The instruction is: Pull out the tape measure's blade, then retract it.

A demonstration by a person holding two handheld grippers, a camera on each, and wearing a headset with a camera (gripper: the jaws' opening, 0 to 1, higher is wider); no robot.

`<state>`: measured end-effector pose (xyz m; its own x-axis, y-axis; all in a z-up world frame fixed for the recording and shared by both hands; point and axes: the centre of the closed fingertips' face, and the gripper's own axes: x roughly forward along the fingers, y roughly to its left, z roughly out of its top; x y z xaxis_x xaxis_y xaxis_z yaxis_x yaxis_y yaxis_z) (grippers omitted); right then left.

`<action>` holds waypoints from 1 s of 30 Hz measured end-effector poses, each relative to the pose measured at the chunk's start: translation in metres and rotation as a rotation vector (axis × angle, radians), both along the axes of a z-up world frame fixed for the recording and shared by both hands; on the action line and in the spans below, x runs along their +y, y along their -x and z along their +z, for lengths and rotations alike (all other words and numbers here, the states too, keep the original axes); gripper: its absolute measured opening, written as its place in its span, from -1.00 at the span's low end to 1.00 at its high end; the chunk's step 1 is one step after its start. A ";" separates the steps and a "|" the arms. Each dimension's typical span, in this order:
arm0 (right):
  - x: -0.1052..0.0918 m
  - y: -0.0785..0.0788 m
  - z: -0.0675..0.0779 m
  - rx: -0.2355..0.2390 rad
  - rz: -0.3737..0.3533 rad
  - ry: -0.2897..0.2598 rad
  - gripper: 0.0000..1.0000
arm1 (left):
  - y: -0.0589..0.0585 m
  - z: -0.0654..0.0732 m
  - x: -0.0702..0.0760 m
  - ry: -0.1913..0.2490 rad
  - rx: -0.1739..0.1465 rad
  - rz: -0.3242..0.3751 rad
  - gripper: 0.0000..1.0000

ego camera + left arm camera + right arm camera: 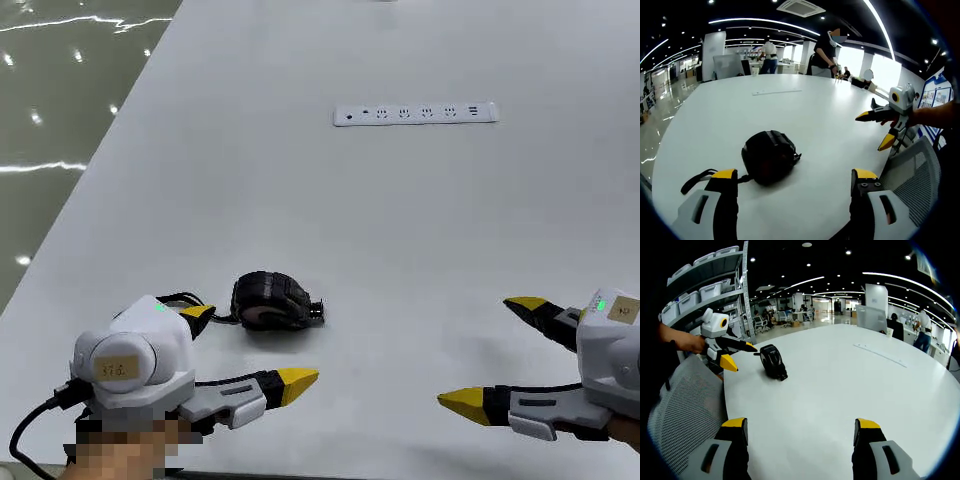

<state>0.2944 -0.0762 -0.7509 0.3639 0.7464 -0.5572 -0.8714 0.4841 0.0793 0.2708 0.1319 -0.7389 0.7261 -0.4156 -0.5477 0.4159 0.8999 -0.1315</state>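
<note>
— Where is the tape measure (272, 300) lying?
— It is sitting on the white table (400, 220), lower left of the head view, just ahead of my left gripper (252, 345). Both pairs of jaws are spread wide, holding nothing; my right gripper (492, 351) is hovering lower right, well apart.
— How will it handle?
— I'm judging it stiff, dense, rubbery-cased. I'm thinking: clamp the case, pinch the blade hook (317, 311) at its right end.
</note>
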 end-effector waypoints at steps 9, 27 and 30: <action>-0.003 0.005 0.003 -0.028 0.011 0.016 0.81 | 0.009 0.000 0.001 -0.004 -0.017 -0.013 0.88; -0.013 0.010 0.007 -0.024 -0.053 -0.017 0.98 | 0.013 0.010 0.004 -0.029 -0.058 -0.033 0.98; -0.013 0.010 0.008 -0.022 -0.059 -0.024 0.98 | 0.014 0.009 0.003 -0.029 -0.043 -0.032 0.98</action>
